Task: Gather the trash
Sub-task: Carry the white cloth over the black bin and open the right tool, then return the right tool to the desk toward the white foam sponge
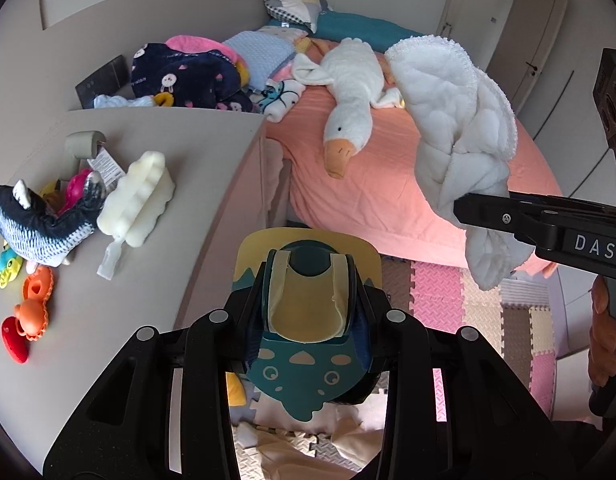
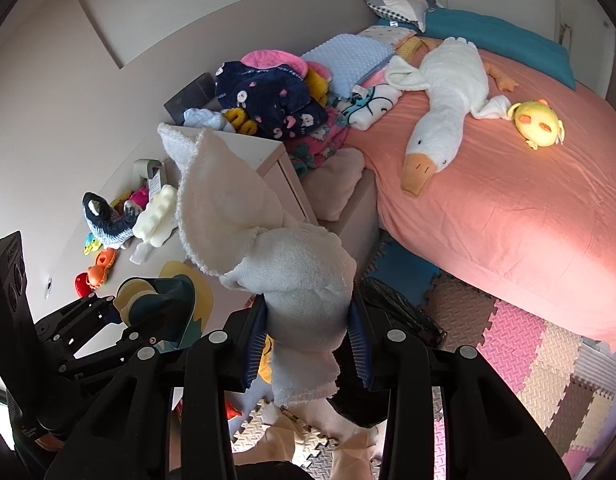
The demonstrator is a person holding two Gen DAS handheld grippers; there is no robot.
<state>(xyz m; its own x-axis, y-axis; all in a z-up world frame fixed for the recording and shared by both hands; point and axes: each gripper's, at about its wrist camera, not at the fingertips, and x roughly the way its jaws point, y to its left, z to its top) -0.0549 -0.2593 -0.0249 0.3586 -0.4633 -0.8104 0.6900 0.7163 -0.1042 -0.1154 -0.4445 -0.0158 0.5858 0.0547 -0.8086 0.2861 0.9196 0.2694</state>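
Looking along the left gripper [image 1: 310,300]: clamped on a glossy yellow-teal bib [image 1: 308,376], salmon bed [image 1: 388,184] beyond, foam mats below. Right view: right gripper [image 2: 308,320] pinches a fluffy quilted white cloth [image 2: 267,240], left of that bed [image 2: 508,208].

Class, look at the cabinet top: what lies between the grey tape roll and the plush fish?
In the left wrist view, a pink toy and a printed tag sit between the tape roll and the plush fish.
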